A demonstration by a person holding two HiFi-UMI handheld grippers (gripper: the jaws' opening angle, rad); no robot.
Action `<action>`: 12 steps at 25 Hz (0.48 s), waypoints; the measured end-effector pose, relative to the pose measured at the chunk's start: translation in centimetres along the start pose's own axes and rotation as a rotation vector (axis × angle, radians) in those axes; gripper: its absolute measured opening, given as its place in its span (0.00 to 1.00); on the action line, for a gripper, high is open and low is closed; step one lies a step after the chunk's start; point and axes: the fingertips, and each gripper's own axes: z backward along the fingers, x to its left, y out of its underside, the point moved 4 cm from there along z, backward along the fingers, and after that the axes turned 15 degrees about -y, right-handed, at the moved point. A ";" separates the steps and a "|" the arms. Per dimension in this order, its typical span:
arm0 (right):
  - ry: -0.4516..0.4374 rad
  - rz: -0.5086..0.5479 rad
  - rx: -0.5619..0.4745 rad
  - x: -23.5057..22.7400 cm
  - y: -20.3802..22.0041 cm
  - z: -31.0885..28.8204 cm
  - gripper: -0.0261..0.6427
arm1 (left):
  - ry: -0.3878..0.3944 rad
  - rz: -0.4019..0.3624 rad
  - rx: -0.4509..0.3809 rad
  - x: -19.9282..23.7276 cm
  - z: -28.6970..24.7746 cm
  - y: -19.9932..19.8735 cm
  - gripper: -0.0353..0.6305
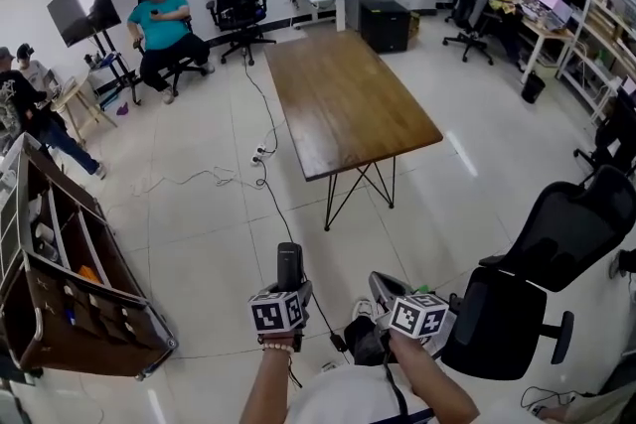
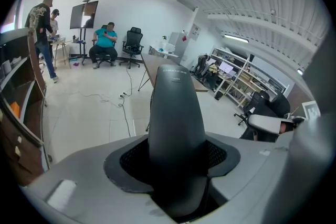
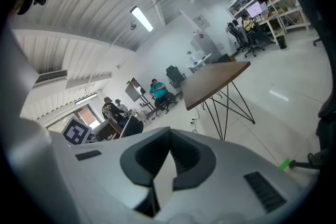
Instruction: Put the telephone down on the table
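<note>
A person stands with a gripper in each hand. The left gripper [image 1: 288,285] clamps its jaws on a dark phone [image 2: 176,113], which sticks out ahead of them. The right gripper [image 1: 383,288] has its jaws closed on nothing. A wooden table [image 1: 343,99] stands ahead, well apart from both.

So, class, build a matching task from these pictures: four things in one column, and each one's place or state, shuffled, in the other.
1 telephone
2 table
3 nearest office chair
4 person in teal

A seated by the far wall
B gripped in the left tongs
C brown wood, mid-room
D unoccupied, near right

Pairs: 1-B, 2-C, 3-D, 4-A
</note>
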 end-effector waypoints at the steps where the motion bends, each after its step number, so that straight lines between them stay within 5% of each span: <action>1: -0.002 -0.006 0.003 -0.6 -0.5 -0.6 0.04 | -0.005 0.001 0.001 0.0 -0.5 -0.7 0.47; 12: -0.050 -0.040 0.018 -7.8 -8.5 -5.5 0.04 | -0.052 0.019 -0.004 -3.5 -6.7 -9.2 0.47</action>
